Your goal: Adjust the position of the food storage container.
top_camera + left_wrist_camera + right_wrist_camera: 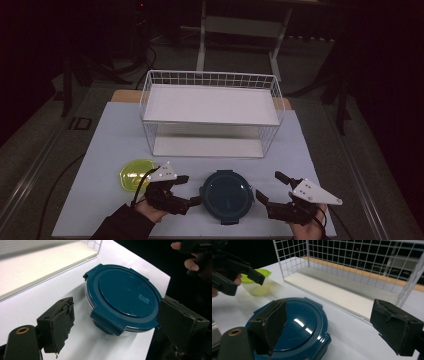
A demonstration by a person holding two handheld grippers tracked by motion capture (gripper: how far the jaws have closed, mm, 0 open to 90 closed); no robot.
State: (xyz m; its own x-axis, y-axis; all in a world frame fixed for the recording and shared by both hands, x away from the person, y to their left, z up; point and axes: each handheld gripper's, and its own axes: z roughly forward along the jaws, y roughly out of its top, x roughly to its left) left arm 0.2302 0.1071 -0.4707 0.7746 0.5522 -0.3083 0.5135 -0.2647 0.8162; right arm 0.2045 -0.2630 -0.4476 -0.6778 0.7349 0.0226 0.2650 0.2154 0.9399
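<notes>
**Supervisor:** Walk me through what you've got, biggest thing first.

**Operator:** I see the desk (115,145) with its pale sheet, and on its far half a white wire rack (211,112) with two shelf boards, both bare. In front of the rack, near my edge, sits the round container with the dark blue clip lid (226,196). It's upright, lid on, latches folded down as far as I can see from the left gripper view.

**Supervisor:** Where is it relative to your hands?

**Operator:** Between them. My left tool (192,189) is just beside its left rim, my right tool (270,186) just off its right side. Neither one touches it.

**Supervisor:** Tool states?

**Operator:** Left tool's jaws are apart, nothing pressed between the pads; in its own view the blue lid (123,298) lies ahead of the gap. Right tool's jaws are apart too, wide, with the lid (294,327) low on the left, partly behind one pad, and the rack's lower board (342,293) ahead.

**Supervisor:** Anything smaller around?

**Operator:** A small clear container with a yellow-green lid (136,174) stands on the desk just behind my left hand (150,207), well left of the blue one. From the right gripper view it's (258,282) upright, closed, beside the rack's corner.
</notes>
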